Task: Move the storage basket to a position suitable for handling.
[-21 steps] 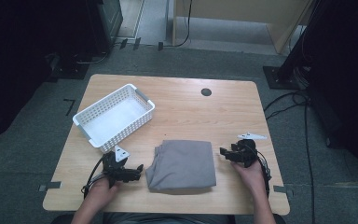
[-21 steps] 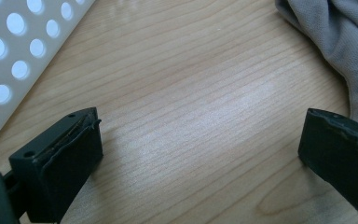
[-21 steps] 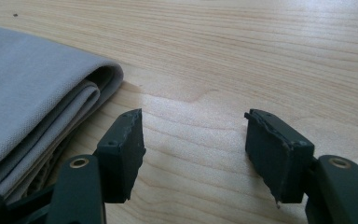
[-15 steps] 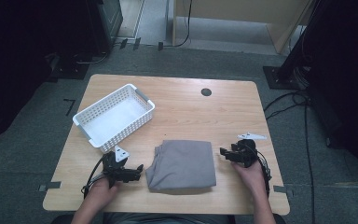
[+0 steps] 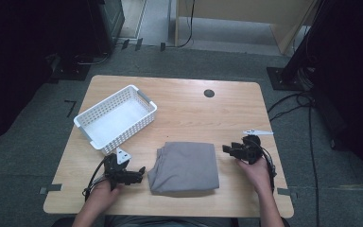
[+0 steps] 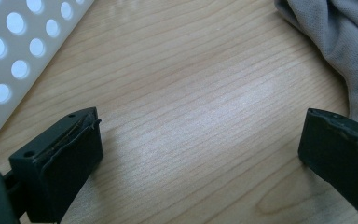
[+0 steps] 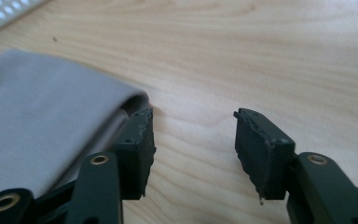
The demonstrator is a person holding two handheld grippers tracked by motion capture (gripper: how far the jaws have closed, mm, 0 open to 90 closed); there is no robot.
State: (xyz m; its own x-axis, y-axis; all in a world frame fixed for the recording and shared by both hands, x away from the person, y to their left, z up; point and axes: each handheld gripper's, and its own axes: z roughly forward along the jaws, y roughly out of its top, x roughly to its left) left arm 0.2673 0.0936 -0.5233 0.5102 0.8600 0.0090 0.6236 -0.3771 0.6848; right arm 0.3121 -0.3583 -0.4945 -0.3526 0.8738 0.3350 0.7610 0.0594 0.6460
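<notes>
A folded grey cloth (image 5: 184,166) lies flat on the wooden table (image 5: 189,113) near its front edge. My left gripper (image 5: 141,172) rests low on the table just left of the cloth, jaws wide open over bare wood (image 6: 200,135), with the cloth's edge (image 6: 340,42) at the upper right of the left gripper view. My right gripper (image 5: 226,149) sits just right of the cloth's far right corner and is open (image 7: 193,140). Its left jaw lies beside the cloth's folded corner (image 7: 51,112); I cannot tell whether they touch.
A white perforated basket (image 5: 116,118) stands empty at the left of the table, just behind my left gripper; its wall (image 6: 14,51) fills the left gripper view's upper left. A dark round hole (image 5: 209,93) is near the far edge. Cables trail from both grippers.
</notes>
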